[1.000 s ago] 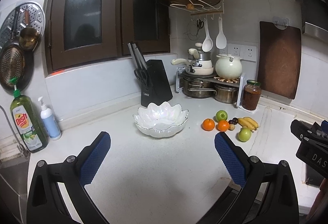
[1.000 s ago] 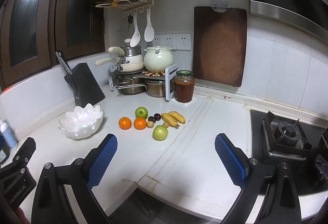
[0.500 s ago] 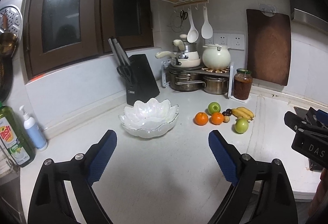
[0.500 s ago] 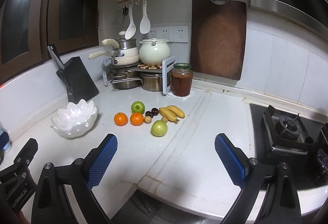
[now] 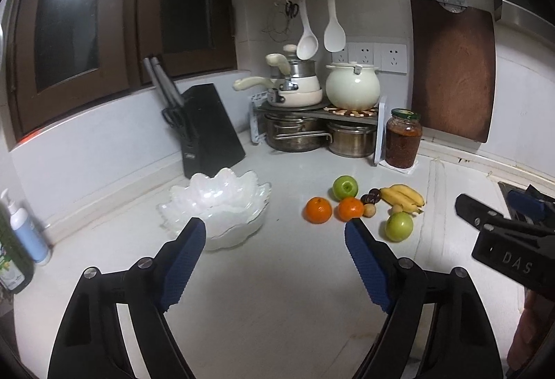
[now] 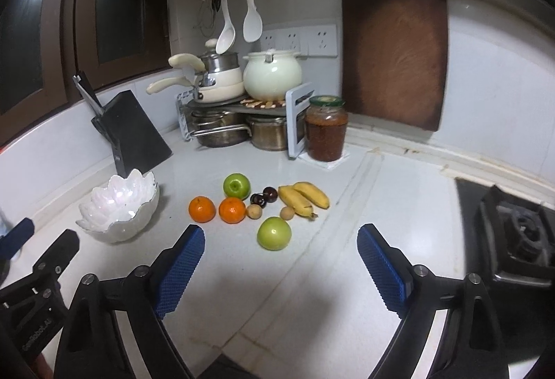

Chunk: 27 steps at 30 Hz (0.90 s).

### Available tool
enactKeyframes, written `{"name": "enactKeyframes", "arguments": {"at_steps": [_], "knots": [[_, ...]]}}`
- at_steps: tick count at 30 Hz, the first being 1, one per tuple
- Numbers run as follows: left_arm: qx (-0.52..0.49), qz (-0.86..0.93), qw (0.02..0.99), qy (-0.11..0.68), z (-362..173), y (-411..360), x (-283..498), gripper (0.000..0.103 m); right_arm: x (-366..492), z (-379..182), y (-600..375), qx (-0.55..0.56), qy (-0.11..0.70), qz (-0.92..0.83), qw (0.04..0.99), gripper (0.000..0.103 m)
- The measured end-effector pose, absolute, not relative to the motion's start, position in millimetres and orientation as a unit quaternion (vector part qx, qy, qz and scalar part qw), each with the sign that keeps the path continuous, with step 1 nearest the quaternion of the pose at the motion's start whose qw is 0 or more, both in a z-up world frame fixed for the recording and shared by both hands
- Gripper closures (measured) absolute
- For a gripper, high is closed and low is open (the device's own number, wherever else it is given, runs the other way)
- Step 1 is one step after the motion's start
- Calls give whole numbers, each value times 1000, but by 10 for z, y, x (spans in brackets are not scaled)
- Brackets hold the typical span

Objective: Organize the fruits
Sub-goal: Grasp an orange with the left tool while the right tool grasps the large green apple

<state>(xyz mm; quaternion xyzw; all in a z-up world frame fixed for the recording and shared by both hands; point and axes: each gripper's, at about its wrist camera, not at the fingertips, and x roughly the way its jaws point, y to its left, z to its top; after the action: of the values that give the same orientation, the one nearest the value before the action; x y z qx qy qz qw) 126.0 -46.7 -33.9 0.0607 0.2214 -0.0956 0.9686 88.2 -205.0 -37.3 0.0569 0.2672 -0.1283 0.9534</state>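
Both hand-held grippers have moved in toward the fruit since a second ago; fruit and bowl now loom larger in both views. Left hand-held gripper (image 5: 274, 240) jaws have just been closing a bit but are spread, nothing between them; same for right hand-held gripper (image 6: 281, 249), narrowing slightly, empty. Fruits all loose on the table (image 6: 312, 275): two oranges (image 6: 202, 209), two green apples (image 6: 274, 233), bananas (image 6: 305, 198), cherries, small brown fruits. White petal bowl (image 6: 118, 205) sits empty, left of the fruit and apart from it. Likely approach phase; no fruit sorted yet. Near apple looks like the right gripper's probable first pick.
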Motion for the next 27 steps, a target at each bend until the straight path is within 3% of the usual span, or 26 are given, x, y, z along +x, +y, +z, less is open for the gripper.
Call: {"name": "enactKeyframes", "arguments": {"at_steps": [12, 27], "knots": [[90, -105, 963, 232, -591, -806, 1788, 32, 1458, -731, -2347, 63, 318, -94, 941, 16], [113, -167, 938, 282, -1037, -1004, 2559, 35, 1972, -1151, -2394, 84, 373, -116, 917, 23]]}}
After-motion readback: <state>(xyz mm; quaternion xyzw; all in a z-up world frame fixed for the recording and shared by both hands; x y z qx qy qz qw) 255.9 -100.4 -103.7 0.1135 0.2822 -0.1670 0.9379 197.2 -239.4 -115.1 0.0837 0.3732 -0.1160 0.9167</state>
